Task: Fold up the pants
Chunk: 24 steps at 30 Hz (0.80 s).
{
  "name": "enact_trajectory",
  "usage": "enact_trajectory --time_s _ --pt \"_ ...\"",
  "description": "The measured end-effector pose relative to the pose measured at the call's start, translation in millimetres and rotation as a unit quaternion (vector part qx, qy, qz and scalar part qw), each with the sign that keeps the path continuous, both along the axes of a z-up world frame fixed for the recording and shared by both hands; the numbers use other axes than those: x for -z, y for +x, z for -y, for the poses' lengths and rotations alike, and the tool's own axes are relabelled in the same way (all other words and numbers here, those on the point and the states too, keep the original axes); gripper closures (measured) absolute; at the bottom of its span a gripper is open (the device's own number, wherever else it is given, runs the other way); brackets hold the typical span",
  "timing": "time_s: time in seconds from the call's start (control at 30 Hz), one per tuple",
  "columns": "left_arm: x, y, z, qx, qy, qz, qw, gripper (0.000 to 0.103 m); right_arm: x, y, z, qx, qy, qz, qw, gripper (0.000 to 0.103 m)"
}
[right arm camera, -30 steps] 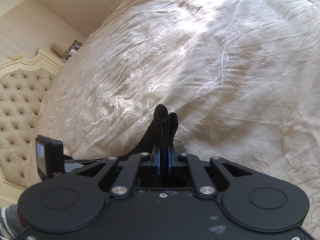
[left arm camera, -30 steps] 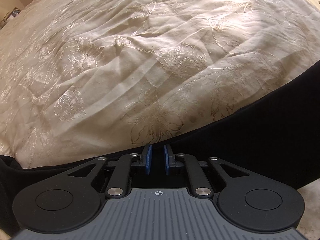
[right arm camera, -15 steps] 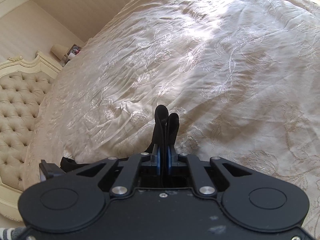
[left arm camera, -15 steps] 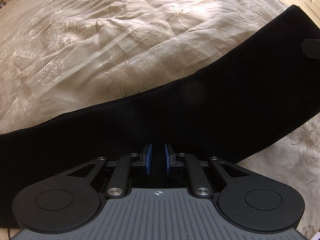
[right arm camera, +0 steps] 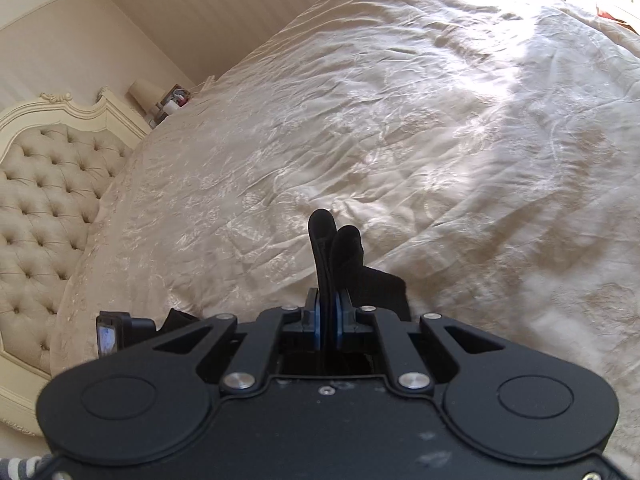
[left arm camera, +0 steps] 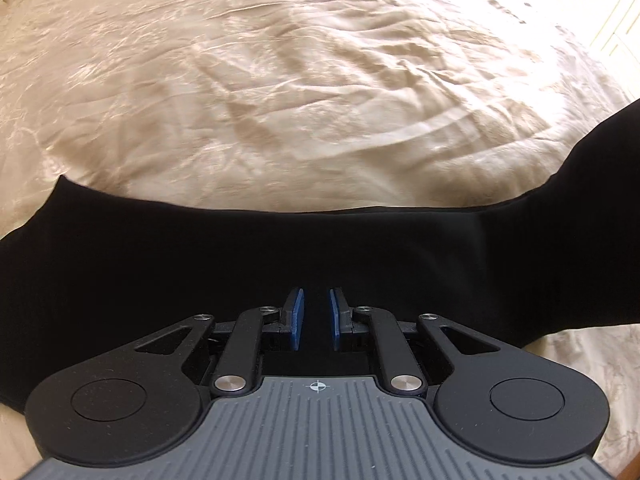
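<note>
Black pants hang stretched as a dark band between two hand-held grippers above a bed with a cream embroidered bedspread. Left gripper: blue pads stand a little apart with dark cloth between them; whether they press on it cannot be told. Right gripper: pads pressed together on a bunched fold of the pants, which sticks up past the fingertips. Beyond, at the left in the right-hand view, a tufted headboard and a small lamp. A striped sleeve shows at the lower corner.
</note>
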<state>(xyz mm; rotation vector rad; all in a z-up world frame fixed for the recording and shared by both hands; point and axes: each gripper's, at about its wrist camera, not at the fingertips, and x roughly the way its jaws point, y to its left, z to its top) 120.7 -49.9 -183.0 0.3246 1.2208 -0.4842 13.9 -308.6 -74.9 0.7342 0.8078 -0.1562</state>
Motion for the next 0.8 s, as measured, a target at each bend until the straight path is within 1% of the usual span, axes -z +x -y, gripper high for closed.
enact_trajectory --time_s 0.07,0.13,0.2,0.33,0.4,0.5,0.67,0.73,0.8 --pt "-0.9 9.9 -22.1 -0.009 0.002 0.0 1.0 0.089 2.1 14.9 -32.9 -0.017 0.003 0.002 1.0 0.094" --pt "-0.9 16.8 -43.5 -0.016 0.003 -0.002 0.9999 0.089 10.8 30.4 -62.5 -0.033 0.007 -0.006 0.999 0.094" --pt "0.1 22.3 -59.5 -0.021 0.004 -0.005 0.9998 0.089 23.6 45.0 -92.0 -0.045 0.016 -0.015 0.999 0.094" --pt "0.2 28.0 -88.7 -0.02 0.001 -0.009 0.9998 0.089 53.1 68.6 -141.7 -0.065 0.014 -0.038 0.997 0.094" --pt "-0.7 30.4 -99.1 -0.016 -0.002 -0.009 0.9998 0.089 68.2 77.4 -159.1 -0.067 0.007 -0.053 0.996 0.094" --pt "-2.6 33.5 -110.6 -0.008 -0.006 -0.008 0.9999 0.089 84.6 86.8 -176.3 -0.059 -0.017 -0.072 0.995 0.094" --pt "-2.6 41.2 -120.8 0.006 -0.012 -0.008 0.9999 0.089 92.1 99.8 -185.6 -0.027 -0.039 -0.073 0.996 0.094" --pt "-3.2 44.2 -124.1 0.007 -0.014 -0.009 0.9998 0.089 92.7 106.7 -191.8 -0.022 -0.052 -0.071 0.996 0.091" --pt "-5.0 46.9 -125.9 0.007 -0.017 -0.009 0.9998 0.089 97.5 113.0 -199.4 -0.03 -0.051 -0.07 0.996 0.074"
